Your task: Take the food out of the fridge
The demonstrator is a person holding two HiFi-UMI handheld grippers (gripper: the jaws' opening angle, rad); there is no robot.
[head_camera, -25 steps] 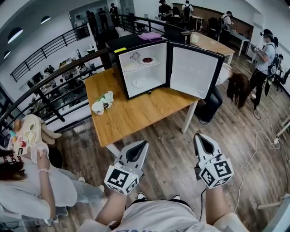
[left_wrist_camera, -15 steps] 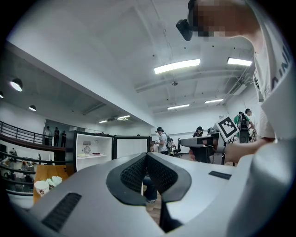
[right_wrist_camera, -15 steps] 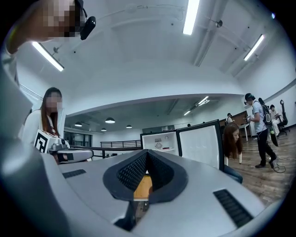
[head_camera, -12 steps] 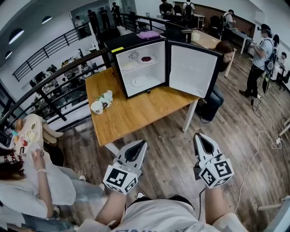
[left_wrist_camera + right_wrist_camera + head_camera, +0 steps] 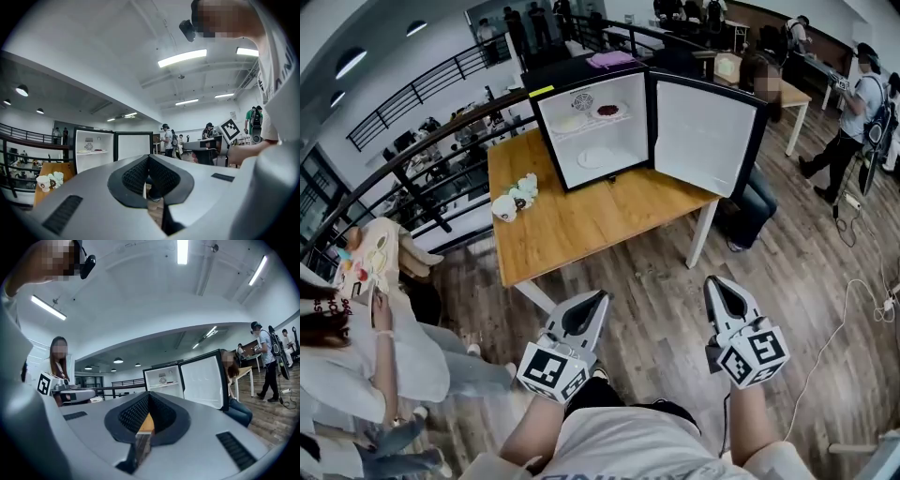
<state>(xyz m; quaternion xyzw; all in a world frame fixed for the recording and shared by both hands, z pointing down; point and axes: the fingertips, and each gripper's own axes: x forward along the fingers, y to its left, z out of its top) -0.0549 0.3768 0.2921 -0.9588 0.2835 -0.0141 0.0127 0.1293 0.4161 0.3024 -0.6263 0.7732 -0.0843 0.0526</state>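
A small black fridge (image 5: 581, 73) stands on the wooden table (image 5: 581, 225) with its door (image 5: 703, 136) swung open to the right. On its upper shelf are a pale plate (image 5: 570, 122) and a dish of dark red food (image 5: 607, 110); a white plate (image 5: 598, 156) lies on the fridge floor. My left gripper (image 5: 598, 298) and right gripper (image 5: 715, 281) hover over the floor, short of the table, both pointing at the fridge. Both are shut and hold nothing. The fridge (image 5: 91, 150) shows beyond the left gripper (image 5: 149, 157), and the fridge (image 5: 164, 380) beyond the right gripper (image 5: 148, 393).
Cups with white flowers (image 5: 516, 199) stand at the table's left edge. A person (image 5: 356, 356) sits at the left, another (image 5: 759, 75) sits behind the fridge door, and one (image 5: 862, 103) stands at the right. A railing (image 5: 422, 150) runs behind the table. A cable (image 5: 853, 309) lies on the floor.
Both grippers have moved a little towards the table, still shut. The person behind the fridge door has sat up from bending low.
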